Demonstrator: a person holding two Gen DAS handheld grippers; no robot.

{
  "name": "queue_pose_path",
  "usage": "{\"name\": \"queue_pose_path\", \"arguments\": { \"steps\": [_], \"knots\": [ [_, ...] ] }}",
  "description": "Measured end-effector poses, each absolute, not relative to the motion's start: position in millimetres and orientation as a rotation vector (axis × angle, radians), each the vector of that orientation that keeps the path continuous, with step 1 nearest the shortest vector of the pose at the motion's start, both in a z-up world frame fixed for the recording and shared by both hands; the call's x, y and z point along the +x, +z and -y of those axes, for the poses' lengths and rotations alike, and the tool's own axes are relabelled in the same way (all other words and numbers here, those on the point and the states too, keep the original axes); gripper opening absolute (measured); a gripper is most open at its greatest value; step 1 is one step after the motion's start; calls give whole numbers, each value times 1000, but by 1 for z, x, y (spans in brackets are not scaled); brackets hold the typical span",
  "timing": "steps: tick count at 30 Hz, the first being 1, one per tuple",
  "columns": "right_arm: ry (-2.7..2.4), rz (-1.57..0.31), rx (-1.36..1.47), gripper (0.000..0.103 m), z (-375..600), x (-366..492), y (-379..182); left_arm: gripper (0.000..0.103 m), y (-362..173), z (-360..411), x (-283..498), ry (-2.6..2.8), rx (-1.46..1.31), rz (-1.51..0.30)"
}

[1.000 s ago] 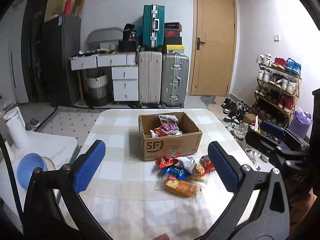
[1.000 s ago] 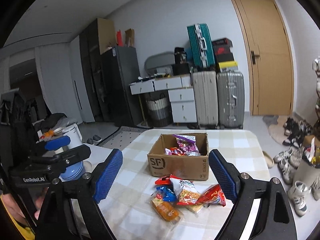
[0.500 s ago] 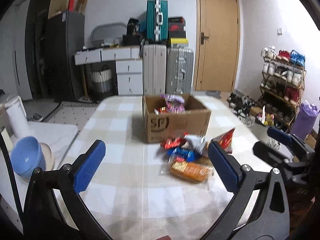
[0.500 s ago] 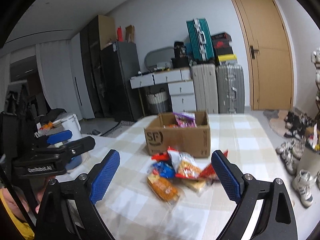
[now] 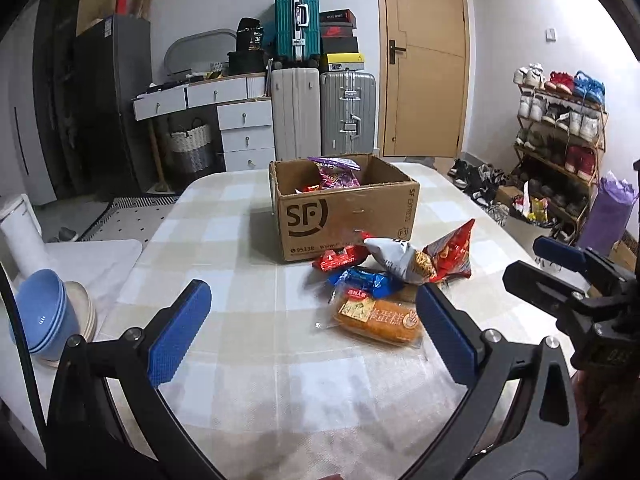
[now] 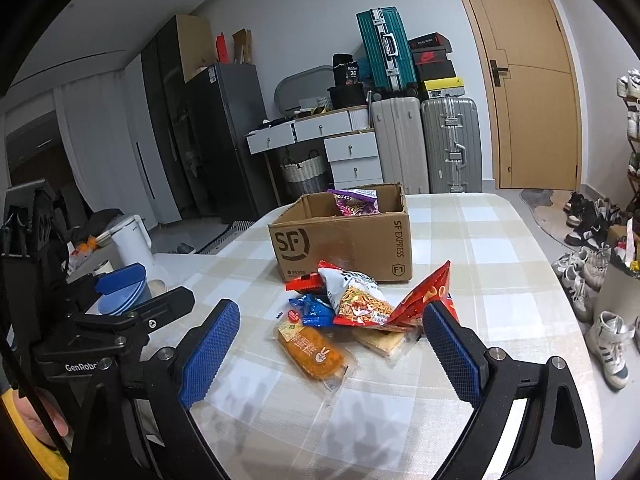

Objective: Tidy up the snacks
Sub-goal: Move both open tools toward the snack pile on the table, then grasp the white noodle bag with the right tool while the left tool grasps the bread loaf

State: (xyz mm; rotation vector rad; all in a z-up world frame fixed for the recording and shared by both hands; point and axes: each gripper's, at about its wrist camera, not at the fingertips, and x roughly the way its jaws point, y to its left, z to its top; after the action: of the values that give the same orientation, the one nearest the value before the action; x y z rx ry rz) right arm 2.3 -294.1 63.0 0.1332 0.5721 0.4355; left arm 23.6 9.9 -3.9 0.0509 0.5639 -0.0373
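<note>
We hold our left gripper over the near part of the tabletop. Its two blue pads are wide apart and nothing is between them. Our right gripper is over the near part too. Its jaws have just been opening, they stand wide now, and they hold nothing.

A brown cardboard box sits near the far edge of the tabletop, open at the top. A purple snack bag sticks up out of it, and we see a bit of red wrapper inside too.

A pile of snacks lies just in front of the box, a little toward the right edge. In it are a red chip bag standing up on its end, a white noodle bag, a blue packet and a small red packet touching the box. An orange cake packet lies closest to us. In the right wrist view a flat cracker packet lies under the bags.

Off the left edge are blue bowls on a lower white top.
</note>
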Motion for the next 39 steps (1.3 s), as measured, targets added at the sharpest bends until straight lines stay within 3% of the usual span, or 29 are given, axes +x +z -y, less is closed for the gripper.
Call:
{"name": "queue_pose_path", "arguments": {
  "steps": [14, 26, 34, 37, 39],
  "knots": [
    [423, -627, 134, 95, 290, 16, 50, 102, -13, -16, 33, -17, -4, -619],
    [441, -739, -2, 94, 252, 93, 21, 102, -22, -30, 51, -6, -83, -678],
    [432, -939, -45, 68, 227, 153, -15, 102, -35, -40, 69, -1, -137, -751],
    [417, -962, -76, 67, 222, 158, -24, 102, -41, -40, 77, 16, -124, -779],
    [404, -972, -71, 52, 224, 159, -25, 102, -46, -40, 83, 13, -134, -797]
  ]
}}
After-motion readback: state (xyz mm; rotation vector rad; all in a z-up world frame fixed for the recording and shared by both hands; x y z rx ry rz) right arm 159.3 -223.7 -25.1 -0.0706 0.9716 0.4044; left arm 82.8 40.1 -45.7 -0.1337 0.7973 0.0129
